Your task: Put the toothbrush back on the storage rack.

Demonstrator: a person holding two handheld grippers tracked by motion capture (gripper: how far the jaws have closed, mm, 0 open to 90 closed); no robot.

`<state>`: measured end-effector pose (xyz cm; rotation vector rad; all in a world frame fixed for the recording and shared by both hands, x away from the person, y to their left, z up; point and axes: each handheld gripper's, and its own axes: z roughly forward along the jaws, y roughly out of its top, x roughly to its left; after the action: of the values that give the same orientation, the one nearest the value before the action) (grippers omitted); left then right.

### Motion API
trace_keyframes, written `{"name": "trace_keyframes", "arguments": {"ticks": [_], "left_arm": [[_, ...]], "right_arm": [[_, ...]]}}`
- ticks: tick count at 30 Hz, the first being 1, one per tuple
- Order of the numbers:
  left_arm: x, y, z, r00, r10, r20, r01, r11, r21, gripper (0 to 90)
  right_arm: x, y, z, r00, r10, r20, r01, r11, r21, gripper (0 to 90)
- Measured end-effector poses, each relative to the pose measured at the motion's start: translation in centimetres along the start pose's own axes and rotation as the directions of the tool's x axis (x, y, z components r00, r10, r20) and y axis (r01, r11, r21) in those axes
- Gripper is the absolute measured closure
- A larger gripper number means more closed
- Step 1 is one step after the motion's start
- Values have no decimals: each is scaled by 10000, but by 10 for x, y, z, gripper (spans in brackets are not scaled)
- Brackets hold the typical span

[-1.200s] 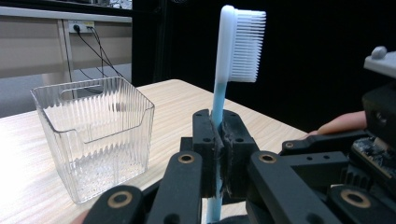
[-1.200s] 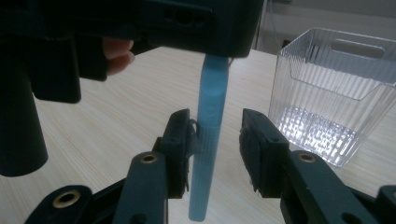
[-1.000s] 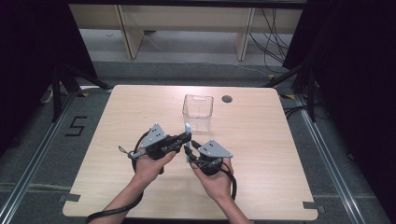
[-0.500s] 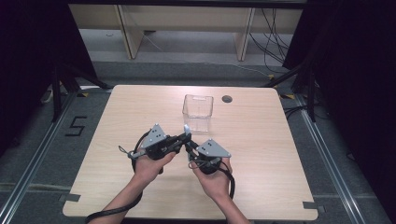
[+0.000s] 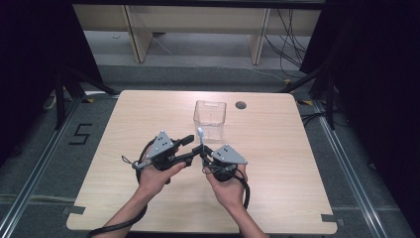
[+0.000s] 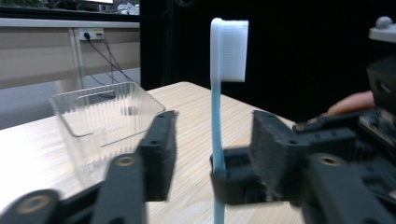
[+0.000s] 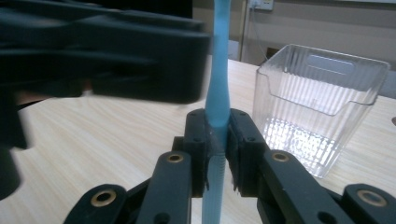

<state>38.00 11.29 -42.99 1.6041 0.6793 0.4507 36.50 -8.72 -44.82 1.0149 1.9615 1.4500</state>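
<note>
**Toothbrush upright between two grippers, near the clear box**

We hold the toothbrush (image 7: 218,93) clenched in the right gripper (image 7: 217,154), its jaws pressed on the pale blue handle; the left gripper (image 6: 210,154) stands released, its jaws spread either side of the handle with a gap showing on the left side, over the near middle of the table (image 5: 297,163). The risks, as we judge them: if the left jaws close off-centre they could lever the thin handle sideways and twist it in the right grip; if the right lets go before the left bites, the brush drops to the wood; a swing could knock the clear box (image 5: 210,119) just beyond. The long axis runs near vertical; the white bristle head (image 6: 229,49) is at the top, handle end down.
</note>
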Motion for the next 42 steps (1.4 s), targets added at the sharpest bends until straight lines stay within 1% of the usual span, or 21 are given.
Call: {"name": "trace_keyframes", "arguments": {"ticks": [5, 7, 8, 13, 15, 17, 19, 26, 27, 28, 29, 30, 31, 32, 33, 34, 35, 36, 38, 39, 42], "left_arm": [[5, -1, -11, 9995, 64, -322, -64, 10000, -2, 385], [8, -2, -17, 9986, 179, -491, -177, 9998, 47, 377], [10, -2, -20, 9983, 191, -548, -187, 9998, 85, 375], [19, -9, -35, 9954, 380, -880, -354, 9989, 318, 378], [20, -11, -37, 9949, 383, -936, -354, 9988, 326, 377], [22, -14, -42, 9937, 380, -1051, -339, 9986, 407, 377], [26, -20, -49, 9904, 496, -1293, -436, 9978, 494, 375], [36, -30, -62, 9833, 579, -1724, -483, 9970, 597, 372], [37, -31, -64, 9811, 615, -1834, -494, 9964, 696, 372], [39, -33, -68, 9776, 687, -1989, -551, 9958, 730, 371], [39, -33, -68, 9776, 687, -1989, -551, 9958, 730, 371], [42, -37, -73, 9736, 786, -2145, -619, 9946, 833, 370], [44, -38, -75, 9725, 785, -2192, -623, 9948, 800, 370], [44, -38, -75, 9725, 785, -2192, -623, 9948, 800, 370], [48, -42, -81, 9670, 834, -2407, -625, 9937, 932, 369], [48, -42, -81, 9670, 834, -2407, -625, 9937, 932, 369], [50, -44, -83, 9640, 878, -2511, -649, 9931, 981, 369], [53, -48, -89, 9596, 874, -2673, -629, 9931, 992, 368], [55, -50, -90, 9590, 780, -2723, -559, 9946, 878, 368], [57, -53, -94, 9561, 719, -2841, -466, 9944, 948, 369], [60, -61, -99, 9535, 522, -2968, -284, 9961, 839, 368]], "right_arm": [[-8, 2, 0, 9997, 69, 235, -65, 9998, -195, 790], [-12, 3, 0, 9996, 191, 213, -186, 9996, -225, 790], [-13, 4, -1, 9983, 473, 333, -464, 9986, -256, 790], [-20, 8, -2, 9985, 337, 440, -322, 9988, -357, 790], [-21, 8, -2, 9980, 470, 413, -457, 9984, -328, 790], [-23, 9, -3, 9981, 325, 524, -301, 9985, -455, 790], [-25, 10, -4, 9970, 543, 550, -518, 9976, -470, 790], [-31, 13, -3, 9965, 622, 561, -586, 9963, -635, 790], [-34, 14, -3, 9970, 422, 651, -378, 9970, -677, 790], [-35, 15, -3, 9963, 622, 591, -583, 9962, -652, 790], [-36, 16, -3, 9964, 566, 626, -523, 9963, -682, 790], [-39, 18, -2, 9969, 397, 685, -342, 9962, -801, 790], [-41, 19, -2, 9964, 325, 786, -262, 9964, -807, 790], [-41, 19, -2, 9964, 325, 786, -262, 9964, -807, 790], [-43, 22, -1, 9953, 672, 695, -611, 9944, -862, 790], [-45, 24, -2, 9953, 490, 839, -413, 9950, -910, 790], [-45, 24, -2, 9953, 490, 839, -413, 9950, -910, 790], [-48, 28, -1, 9943, 642, 848, -562, 9939, -945, 790], [-49, 29, 0, 9943, 666, 835, -578, 9929, -1035, 790], [-51, 31, 0, 9943, 715, 797, -625, 9919, -1104, 790], [-56, 36, 2, 9938, 753, 819, -649, 9903, -1228, 790]]}}
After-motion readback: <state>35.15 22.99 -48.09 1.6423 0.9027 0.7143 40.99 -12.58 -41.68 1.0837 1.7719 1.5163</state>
